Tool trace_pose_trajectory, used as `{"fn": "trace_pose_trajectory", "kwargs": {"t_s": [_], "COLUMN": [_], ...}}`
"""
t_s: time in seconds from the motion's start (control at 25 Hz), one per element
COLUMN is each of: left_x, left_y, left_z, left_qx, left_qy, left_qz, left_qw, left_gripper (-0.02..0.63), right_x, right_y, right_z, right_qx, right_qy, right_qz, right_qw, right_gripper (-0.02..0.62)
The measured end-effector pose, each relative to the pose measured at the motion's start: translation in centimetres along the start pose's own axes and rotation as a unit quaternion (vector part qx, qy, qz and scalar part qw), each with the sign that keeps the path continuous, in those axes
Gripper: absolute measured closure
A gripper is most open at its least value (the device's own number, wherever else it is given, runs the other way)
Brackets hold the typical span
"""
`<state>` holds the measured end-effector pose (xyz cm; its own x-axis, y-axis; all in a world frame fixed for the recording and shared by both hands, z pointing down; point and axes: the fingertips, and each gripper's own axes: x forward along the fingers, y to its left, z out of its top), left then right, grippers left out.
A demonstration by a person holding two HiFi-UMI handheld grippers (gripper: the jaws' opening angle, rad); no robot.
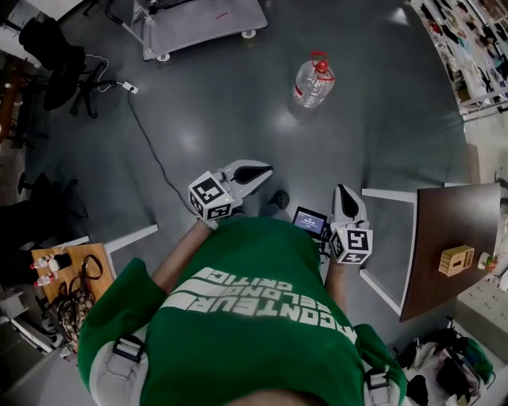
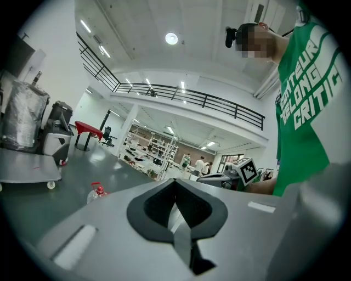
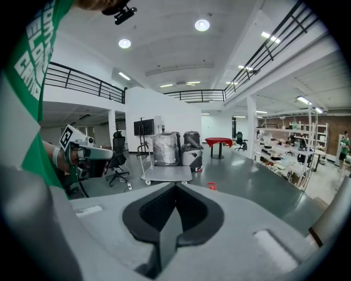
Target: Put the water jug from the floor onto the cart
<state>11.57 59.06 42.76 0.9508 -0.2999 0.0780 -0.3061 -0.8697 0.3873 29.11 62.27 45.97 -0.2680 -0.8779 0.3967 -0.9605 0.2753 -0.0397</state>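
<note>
water jug point(image 1: 314, 81), floor point(image 1: 230, 111) — well beyond right gripper point(image 1: 343, 190)

Bright ceiling lights point(image 3: 202, 24), floor point(image 1: 190, 143) glare, fisheye edges dark, sharp.

Your clear plastic water jug point(image 1: 313, 84) has a red cap; your green shirt point(image 1: 238, 353) carries white lettering; the glossy floor point(image 1: 238, 119) is grey.

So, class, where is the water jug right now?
In the head view the water jug sits on the grey floor at upper centre-right, to the right of the cart and apart from it.
</note>
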Motion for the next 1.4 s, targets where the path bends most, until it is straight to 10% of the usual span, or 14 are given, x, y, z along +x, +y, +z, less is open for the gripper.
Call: {"fn": "trace_pose_trajectory", "kwargs": {"t_s": [1.4], "left_x": [10.6], "left_y": [0.5], "left_z": [-1.3], "left_qx": [-0.022], "left_qy": [0.037], "left_qz": [0.007], "left_qw": [0.9991], "left_gripper": [0.597], "right_x": [3.6], "right_y": [-11.6], "right_z": [-0.1], "right_qx": [0.015], "right_qy": [0.002], "right_qz": [0.029], "right_qw": [0.999], "right_gripper": [0.603]}}
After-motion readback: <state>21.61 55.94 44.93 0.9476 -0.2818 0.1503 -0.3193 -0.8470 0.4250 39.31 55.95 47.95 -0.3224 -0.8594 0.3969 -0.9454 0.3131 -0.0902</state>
